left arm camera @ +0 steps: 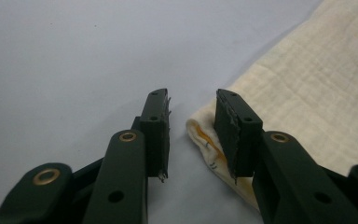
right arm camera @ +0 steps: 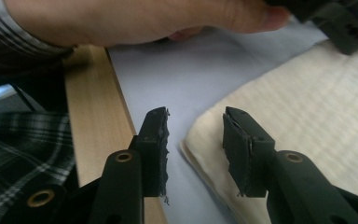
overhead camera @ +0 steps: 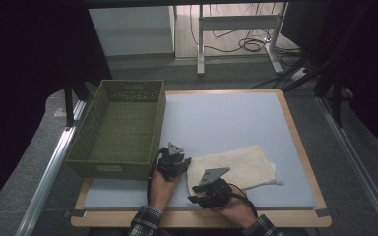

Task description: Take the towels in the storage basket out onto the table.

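A cream folded towel (overhead camera: 241, 164) lies on the grey mat near the front of the table. My left gripper (overhead camera: 185, 162) sits at the towel's left end. In the left gripper view it (left arm camera: 192, 112) stands open; the towel (left arm camera: 317, 84) has a folded corner beside the right jaw, with no pad pressing on it. My right gripper (overhead camera: 193, 195) is low at the towel's near left corner, pointing left. In the right gripper view it (right arm camera: 196, 126) is open, with the edge of the towel (right arm camera: 307, 102) running between the jaws and under the right one.
An olive woven basket (overhead camera: 120, 167) stands on the table's left side, close beside my left hand. The grey mat (overhead camera: 226, 118) stretches bare behind the towel. The table's wooden front edge (right arm camera: 93, 112) runs just left of the right gripper's jaws, below my left hand (right arm camera: 144, 18).
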Tool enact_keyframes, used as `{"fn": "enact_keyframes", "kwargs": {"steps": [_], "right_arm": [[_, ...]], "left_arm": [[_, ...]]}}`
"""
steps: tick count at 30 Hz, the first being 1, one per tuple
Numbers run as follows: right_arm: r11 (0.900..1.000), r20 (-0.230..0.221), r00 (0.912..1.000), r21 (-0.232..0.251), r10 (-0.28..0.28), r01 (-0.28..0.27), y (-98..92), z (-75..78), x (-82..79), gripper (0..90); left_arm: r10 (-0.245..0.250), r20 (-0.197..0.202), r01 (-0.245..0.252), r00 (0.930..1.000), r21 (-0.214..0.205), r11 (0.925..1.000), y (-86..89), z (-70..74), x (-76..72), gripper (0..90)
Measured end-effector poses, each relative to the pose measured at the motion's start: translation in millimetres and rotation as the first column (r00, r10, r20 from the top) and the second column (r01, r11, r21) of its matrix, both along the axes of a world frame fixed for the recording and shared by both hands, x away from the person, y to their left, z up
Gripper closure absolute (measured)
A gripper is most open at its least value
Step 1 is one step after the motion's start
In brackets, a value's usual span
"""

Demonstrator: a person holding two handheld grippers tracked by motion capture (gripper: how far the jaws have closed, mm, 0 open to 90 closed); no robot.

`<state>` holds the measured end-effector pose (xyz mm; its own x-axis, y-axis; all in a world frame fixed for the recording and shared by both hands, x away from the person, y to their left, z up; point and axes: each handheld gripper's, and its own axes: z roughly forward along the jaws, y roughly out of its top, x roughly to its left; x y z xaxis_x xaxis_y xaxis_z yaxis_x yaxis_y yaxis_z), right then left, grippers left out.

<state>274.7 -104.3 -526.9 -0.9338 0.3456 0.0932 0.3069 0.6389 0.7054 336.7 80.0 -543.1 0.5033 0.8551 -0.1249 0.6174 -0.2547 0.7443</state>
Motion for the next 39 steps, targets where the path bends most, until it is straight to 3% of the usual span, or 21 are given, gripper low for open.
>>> {"fn": "enact_keyframes", "kwargs": {"steps": [2, 5, 8, 13, 17, 26, 39], "right_arm": [[0.9996, 0.031, 0.9995, -0.029, 0.0, 0.001, 3.4, -3.6, -1.4, 61.5], [0.9986, 0.076, 0.997, -0.051, -0.012, 0.016, 3.3, -3.8, -3.6, 72.9], [0.9969, 0.121, 0.9925, -0.073, -0.022, 0.031, 3.8, -3.8, -6.1, 81.9], [0.9971, 0.103, 0.9945, -0.071, -0.019, 0.027, 3.0, -2.0, -5.0, 84.3], [0.9992, 0.095, 0.9951, -0.026, -0.026, 0.029, -2.3, 4.1, -4.3, 84.3], [0.9975, 0.098, 0.9929, 0.029, -0.067, 0.065, -18.7, 22.2, -0.9, 84.2], [0.9851, 0.12, 0.9798, 0.083, -0.16, 0.151, -61.7, 41.8, 5.2, 84.2]], "left_arm": [[0.002, -0.002, -0.002, 1.0, -0.003, 1.0, 0.1, -0.1, 0.1, 65.4], [-0.006, -0.005, 0.006, 1.0, -0.007, 1.0, -0.1, -0.3, 0.6, 68.2], [-0.038, -0.015, 0.037, 0.9992, -0.03, 0.9989, -1.6, -0.4, 0.8, 82.4], [-0.034, -0.014, 0.033, 0.9993, -0.041, 0.9986, -1.5, 0.4, 1.0, 87.5], [-0.031, 0.008, 0.031, 0.9995, -0.058, 0.9978, -2.7, 2.2, 1.3, 87.7], [-0.046, 0.05, 0.049, 0.9977, -0.06, 0.997, -8.4, 21.6, 5.6, 87.3], [-0.115, 0.089, 0.12, 0.9893, -0.048, 0.9916, -43.5, 46.9, 22.7, 87.1]]}}
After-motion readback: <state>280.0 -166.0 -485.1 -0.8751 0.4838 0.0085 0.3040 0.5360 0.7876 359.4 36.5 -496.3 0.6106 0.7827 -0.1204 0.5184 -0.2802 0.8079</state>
